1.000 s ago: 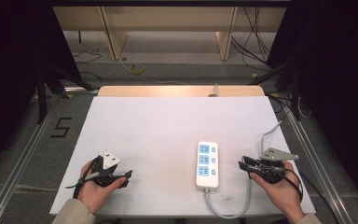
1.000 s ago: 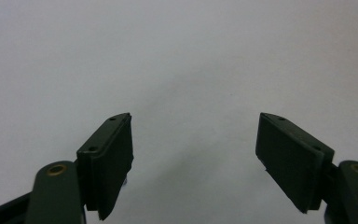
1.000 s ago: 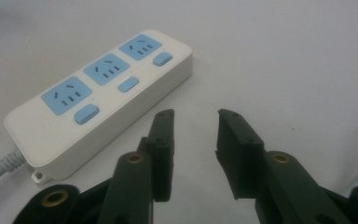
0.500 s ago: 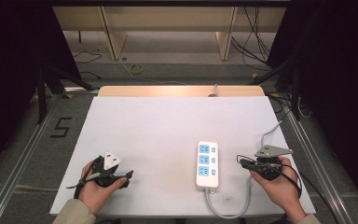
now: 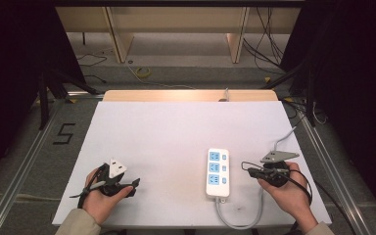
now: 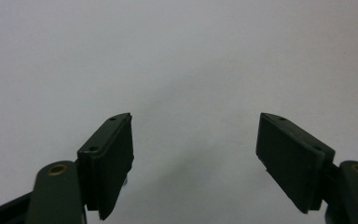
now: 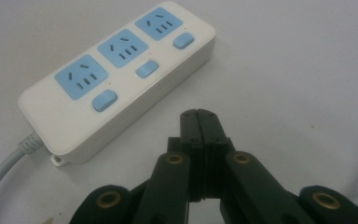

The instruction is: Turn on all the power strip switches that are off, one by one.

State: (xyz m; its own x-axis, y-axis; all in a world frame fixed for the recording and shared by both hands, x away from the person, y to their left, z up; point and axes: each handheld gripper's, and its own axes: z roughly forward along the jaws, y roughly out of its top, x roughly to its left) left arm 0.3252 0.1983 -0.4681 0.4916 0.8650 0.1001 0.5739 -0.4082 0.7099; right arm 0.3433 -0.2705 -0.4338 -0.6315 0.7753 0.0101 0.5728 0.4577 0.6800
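Observation:
A white power strip point(image 5: 217, 172) with three blue sockets and blue switches lies flat near the table's front right; its grey cable point(image 5: 235, 223) loops off the near end. My right gripper point(image 5: 249, 170) rests just right of the strip and points left at it. In the right gripper view its jaws point(image 7: 199, 114) are shut with nothing between them, a short gap from the strip's side point(image 7: 116, 74). My left gripper point(image 5: 134, 186) sits at the front left and points right. In the left gripper view it point(image 6: 196, 116) stands open over bare white tabletop.
The white tabletop point(image 5: 176, 132) stretches back to a wooden strip point(image 5: 191, 95) along its far edge. Metal rails point(image 5: 24, 171) flank the table. A "5" mark point(image 5: 63, 133) is on the floor at the left. Loose cables point(image 5: 142, 72) lie on the floor beyond.
The right gripper's jaws have closed on nothing, and its hand shifted slightly. The left hand and the power strip stayed put.

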